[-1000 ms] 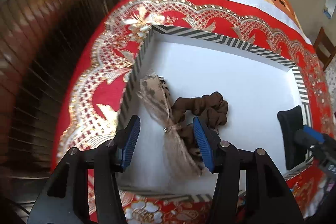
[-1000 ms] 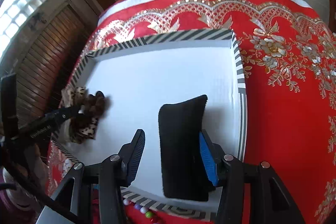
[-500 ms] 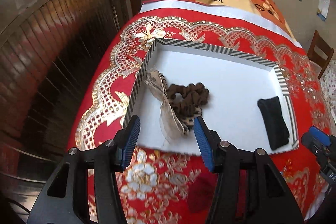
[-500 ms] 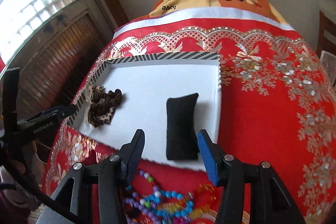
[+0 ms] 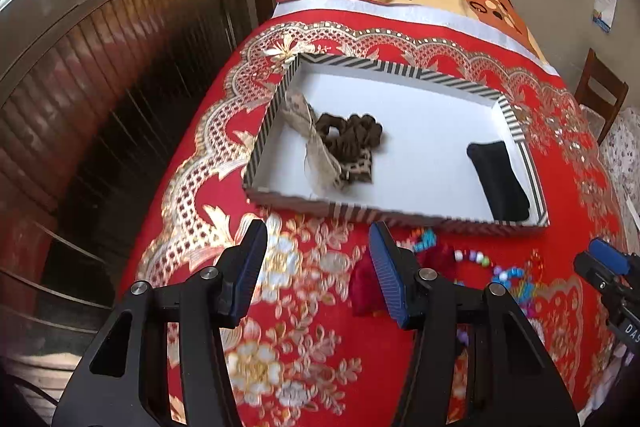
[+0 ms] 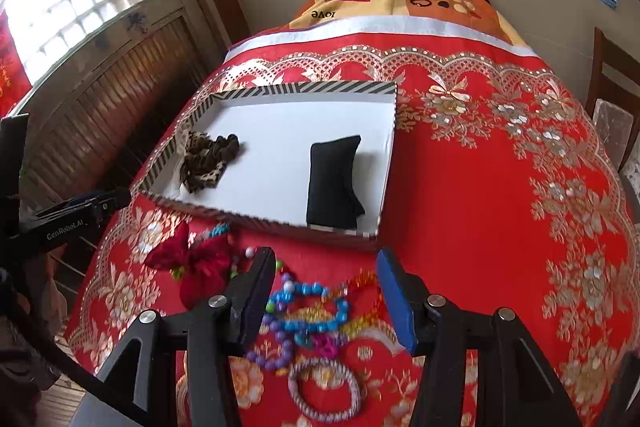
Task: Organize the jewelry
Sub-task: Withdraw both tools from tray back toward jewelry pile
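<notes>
Two grippers: left gripper (image 5: 318, 267) and right gripper (image 6: 326, 293), fingers spread, holding nothing.
Tray (image 6: 304, 89): holds hair ties (image 6: 210, 155) and a black cushion (image 6: 334, 183).
Beads (image 6: 310, 311): loose heap on the red cloth (image 6: 480, 195), just in front of the tray.
Handling: probably light, slippery, tangling; pinch one strand.

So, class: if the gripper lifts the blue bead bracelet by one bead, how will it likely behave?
The blue bead bracelet lies in a loose loop, so it would probably droop. Its round, glossy beads may slip between the right gripper's open jaws.
</notes>
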Demonstrator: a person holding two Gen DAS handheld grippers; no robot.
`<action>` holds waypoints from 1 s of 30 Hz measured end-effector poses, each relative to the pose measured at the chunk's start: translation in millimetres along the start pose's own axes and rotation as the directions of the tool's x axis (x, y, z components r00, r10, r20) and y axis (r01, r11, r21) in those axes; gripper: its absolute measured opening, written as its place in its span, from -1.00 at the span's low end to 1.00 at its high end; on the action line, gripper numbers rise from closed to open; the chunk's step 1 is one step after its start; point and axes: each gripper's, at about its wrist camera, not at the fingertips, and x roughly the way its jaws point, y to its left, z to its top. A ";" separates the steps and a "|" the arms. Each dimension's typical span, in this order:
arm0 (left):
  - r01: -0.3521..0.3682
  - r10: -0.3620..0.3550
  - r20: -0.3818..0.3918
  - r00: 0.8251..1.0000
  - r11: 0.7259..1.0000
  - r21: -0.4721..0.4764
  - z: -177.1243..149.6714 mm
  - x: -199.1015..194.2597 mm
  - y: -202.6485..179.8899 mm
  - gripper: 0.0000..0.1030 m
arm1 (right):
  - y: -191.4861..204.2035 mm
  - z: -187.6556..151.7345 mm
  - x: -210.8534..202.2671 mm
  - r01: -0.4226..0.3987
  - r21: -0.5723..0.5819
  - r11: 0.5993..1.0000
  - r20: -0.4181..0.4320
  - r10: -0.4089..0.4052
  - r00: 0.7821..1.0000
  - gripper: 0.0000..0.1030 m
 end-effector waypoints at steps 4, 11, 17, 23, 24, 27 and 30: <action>-0.001 0.001 -0.004 1.000 1.000 -0.005 -13.8 -8.2 0.5 0.02 | 0.3 -12.3 -8.9 0.001 -0.006 1.000 -0.006 -0.001 1.000 -0.01; 0.013 -0.014 -0.032 0.999 0.999 -0.049 -35.1 -16.9 7.6 0.02 | -3.6 -31.3 -21.2 0.003 -0.013 1.000 -0.015 -0.004 1.000 -0.01; 0.040 -0.045 -0.063 0.997 0.996 -0.080 -47.4 -17.4 8.2 0.02 | -12.6 -44.2 -22.1 -0.005 -0.002 1.000 -0.036 0.005 0.999 -0.01; 0.096 -0.107 -0.093 0.990 0.988 -0.122 -51.1 -13.4 7.5 0.02 | -25.2 -60.5 -11.0 0.013 0.006 1.000 -0.078 -0.013 0.997 -0.01; 0.102 -0.115 -0.099 0.988 0.987 -0.126 -50.5 -12.0 7.0 0.02 | -27.7 -61.8 -9.0 0.016 0.010 1.000 -0.082 -0.015 0.997 -0.01; 0.128 -0.145 -0.119 0.982 0.981 -0.144 -49.1 -6.0 6.9 0.02 | -33.3 -62.5 -3.0 0.018 0.026 0.999 -0.087 -0.016 0.996 -0.01; 0.164 -0.185 -0.138 0.973 0.975 -0.152 -45.4 0.6 5.2 0.03 | -35.7 -58.2 3.7 0.019 0.033 0.999 -0.088 -0.016 0.996 -0.01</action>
